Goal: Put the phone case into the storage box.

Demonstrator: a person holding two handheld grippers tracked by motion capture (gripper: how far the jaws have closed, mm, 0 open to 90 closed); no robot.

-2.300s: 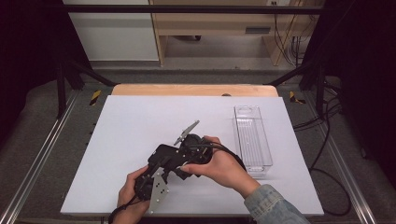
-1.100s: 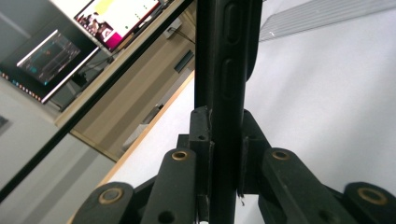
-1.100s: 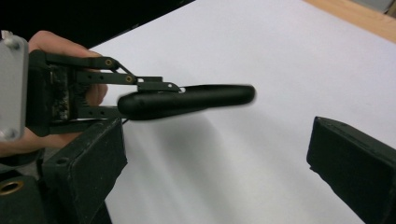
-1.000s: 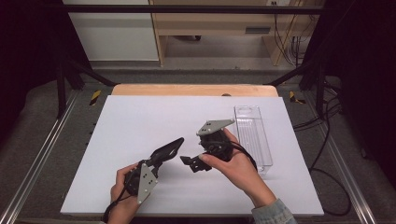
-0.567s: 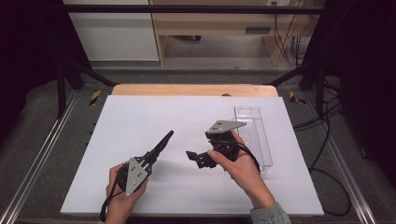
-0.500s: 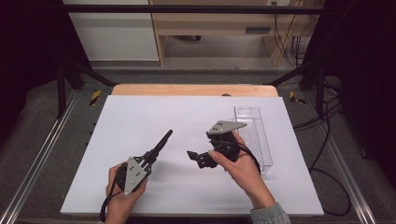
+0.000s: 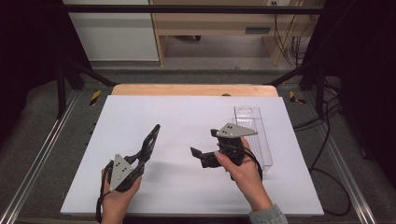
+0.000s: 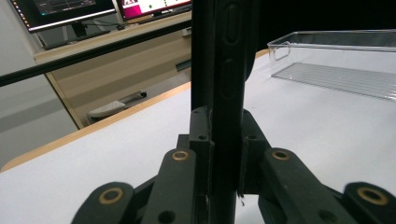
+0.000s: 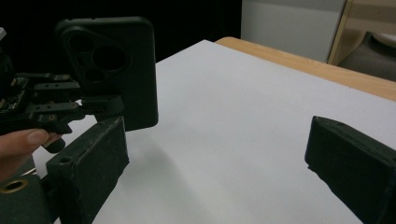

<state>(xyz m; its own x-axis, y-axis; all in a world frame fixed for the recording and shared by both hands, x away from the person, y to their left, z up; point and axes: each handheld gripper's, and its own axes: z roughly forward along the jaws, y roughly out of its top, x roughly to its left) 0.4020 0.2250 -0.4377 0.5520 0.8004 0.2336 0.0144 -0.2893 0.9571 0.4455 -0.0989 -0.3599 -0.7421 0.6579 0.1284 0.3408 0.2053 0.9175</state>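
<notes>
Two hand-held grippers work over one white table (image 7: pixel 187 116). The left gripper (image 7: pixel 140 156) is clamped on a single black phone case (image 7: pixel 150 140), held clear of the surface at the table's left-centre and pointing up and away from the person; in the left gripper view the case (image 8: pixel 224 70) is seen edge-on between the closed jaws, running out of the top of the frame, so its full length is cut off and only two side-button mouldings can be made out. In the right gripper view the same case (image 9: pixel 114 70) shows its back with a camera cut-out holding three round openings; its lower end is hidden behind the near jaw pad. The right gripper (image 7: pixel 205 156) stands wide open and holds nothing, well apart from the case, near the table's centre-right; its far jaw is partly cut off at the frame edge in its own view. One clear plastic tray (image 7: pixel 254 135) lies lengthwise just beside the right hand (image 7: pixel 243 172), its near end covered by that hand and the gripper's grey plate. The left hand (image 7: pixel 119 196) is largely hidden beneath its gripper. Whether the tray contains anything cannot be told.
</notes>
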